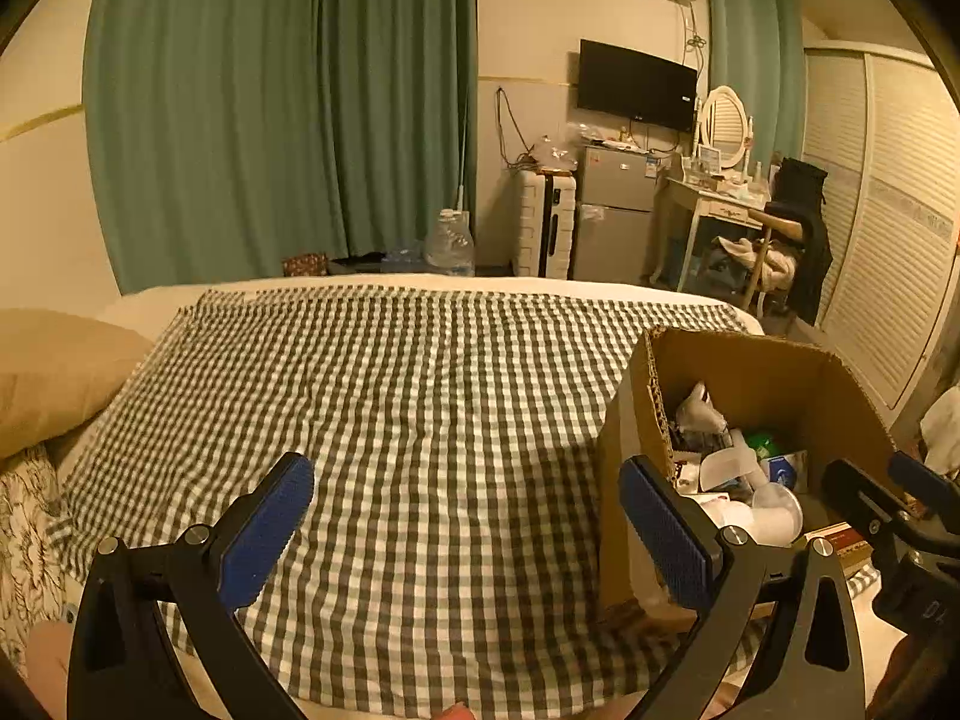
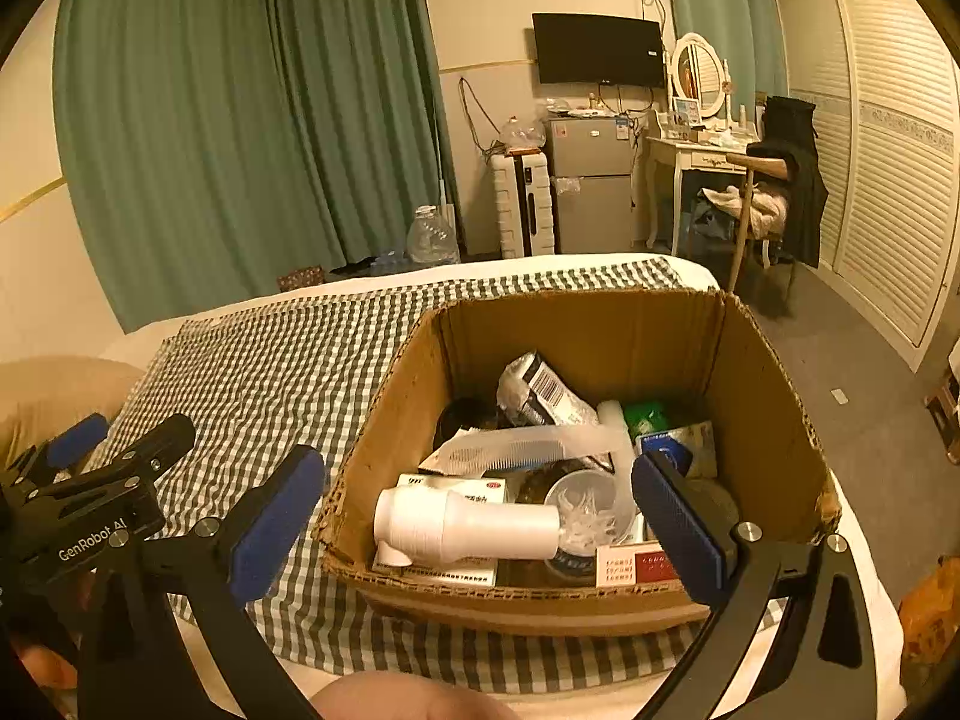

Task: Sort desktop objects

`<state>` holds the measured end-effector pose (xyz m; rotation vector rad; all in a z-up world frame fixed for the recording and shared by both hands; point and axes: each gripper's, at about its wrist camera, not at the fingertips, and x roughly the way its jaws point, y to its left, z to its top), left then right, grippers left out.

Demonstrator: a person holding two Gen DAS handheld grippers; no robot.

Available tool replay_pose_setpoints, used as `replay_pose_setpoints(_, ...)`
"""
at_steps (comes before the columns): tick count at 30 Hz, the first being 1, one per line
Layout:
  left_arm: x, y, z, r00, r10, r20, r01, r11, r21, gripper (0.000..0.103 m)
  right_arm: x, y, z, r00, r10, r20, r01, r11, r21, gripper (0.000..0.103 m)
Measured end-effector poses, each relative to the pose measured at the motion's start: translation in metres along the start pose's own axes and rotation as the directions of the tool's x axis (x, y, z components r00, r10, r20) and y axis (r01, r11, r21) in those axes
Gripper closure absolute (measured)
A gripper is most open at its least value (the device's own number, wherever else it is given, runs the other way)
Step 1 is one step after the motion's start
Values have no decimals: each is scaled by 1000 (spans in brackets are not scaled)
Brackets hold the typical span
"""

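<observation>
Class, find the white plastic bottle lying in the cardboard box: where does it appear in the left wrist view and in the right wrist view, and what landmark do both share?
Left wrist view: not clearly identifiable; the box's contents sit lower right, partly hidden.
Right wrist view: white plastic bottle lies on its side, lower centre, near the box's front wall.
Shared landmark: the cardboard box on the checked cloth.

Background: green curtains (image 1: 240, 120) on the far wall, wall TV (image 1: 636, 84) above a small grey fridge (image 1: 615, 210), white suitcase (image 1: 546, 225) just beside it. Dressing table (image 2: 696, 150) with oval mirror (image 2: 696, 72), chair (image 2: 774, 180) draped in clothes. Louvered wardrobe (image 2: 888, 150) at right. Big water bottle (image 1: 449, 243) on the floor by the curtains.
</observation>
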<state>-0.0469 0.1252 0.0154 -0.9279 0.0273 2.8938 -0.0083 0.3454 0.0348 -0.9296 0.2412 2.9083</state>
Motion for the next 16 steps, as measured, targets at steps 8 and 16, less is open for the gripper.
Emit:
replay_pose_setpoints(8, -4, 0, -6, 1000, 4, 10, -4, 1000, 14, 0, 5, 3, -4, 999, -16, -27, 16, 1000, -3, 0)
replay_pose_setpoints(16, -5, 2, -11, 999, -50, 14, 50, 999, 1, 0, 8, 18, -8, 999, -17, -48, 16, 1000, -13, 0)
